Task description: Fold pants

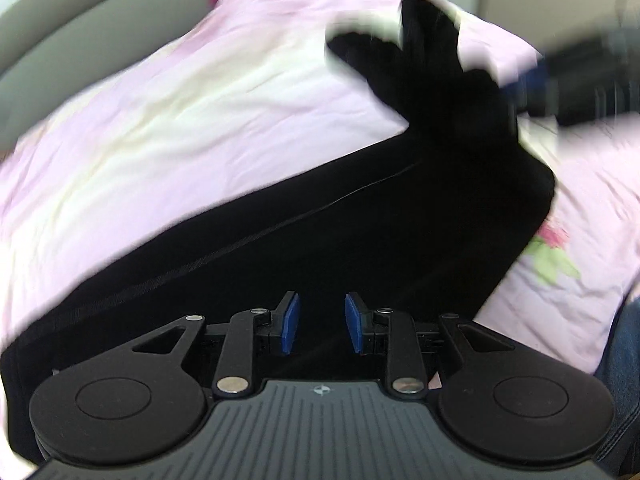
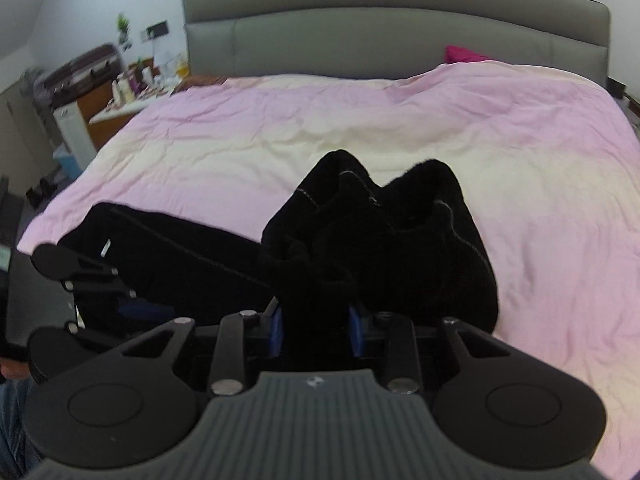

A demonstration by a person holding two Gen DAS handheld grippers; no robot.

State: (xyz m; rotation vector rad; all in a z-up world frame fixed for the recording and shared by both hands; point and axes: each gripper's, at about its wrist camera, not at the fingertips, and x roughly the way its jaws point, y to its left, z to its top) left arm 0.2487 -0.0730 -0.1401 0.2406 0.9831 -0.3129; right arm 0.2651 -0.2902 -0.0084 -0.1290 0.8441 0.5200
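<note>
Black pants (image 1: 304,240) lie on a pink and cream bedspread (image 1: 168,128). My left gripper (image 1: 322,322) is open and empty, hovering over the flat part of the pants. In the right wrist view my right gripper (image 2: 316,322) is shut on a bunched end of the pants (image 2: 384,240) and holds it lifted above the bedspread (image 2: 320,120). The rest of the pants (image 2: 176,252) stretches to the left, where the left gripper (image 2: 132,304) shows. In the left wrist view the lifted end (image 1: 432,64) rises at the upper right, blurred.
A grey padded headboard (image 2: 400,36) stands at the far end of the bed. A cluttered bedside table (image 2: 128,92) and a suitcase (image 2: 80,72) stand to the left. A magenta item (image 2: 460,54) lies near the headboard. My jeans-clad leg (image 1: 624,380) is at the bed's near edge.
</note>
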